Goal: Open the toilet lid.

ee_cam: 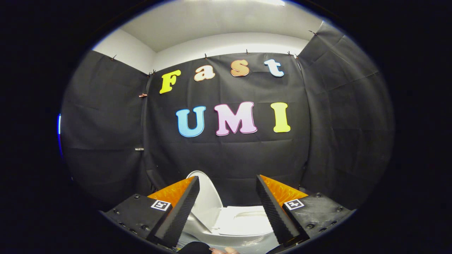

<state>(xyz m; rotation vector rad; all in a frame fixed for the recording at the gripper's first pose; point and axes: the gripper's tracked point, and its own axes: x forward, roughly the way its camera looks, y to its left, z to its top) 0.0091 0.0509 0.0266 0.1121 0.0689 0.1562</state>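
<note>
**Mia:** What do you see near the bottom of the picture?

**Ben:** A white, shiny toilet [243,225]. It sits low in the middle, on the floor in front of the black cloth wall [229,158].

**Mia:** Is its lid up or down?

**Ben:** Up. The white oval toilet lid [208,201] stands tall and leans back a bit to the left. The flat white seat [247,220] lies open to the right of it.

**Mia:** Where are the tongs?

**Ben:** The gripper [227,208] pokes in from the bottom of the picture. One finger is at the lower left, one at the lower right.

**Mia:** Are they squeezed together?

**Ben:** No, they are wide apart. There is a big gap, and the toilet shows through it. They hold nothing and touch nothing. The toilet is past the tips, farther away.

**Mia:** Does the left finger hide the lid?

**Ben:** A little. It covers the lid's left edge. The lid's rounded top peeks up just over that finger.

**Mia:** Anything else down there?

**Ben:** Yes, at the very bottom, in the middle, I see a bit of a hand [224,251] and a dark sleeve [194,248].

**Mia:** And up high?

**Ben:** A white wall [229,44] above the cloth.
</note>
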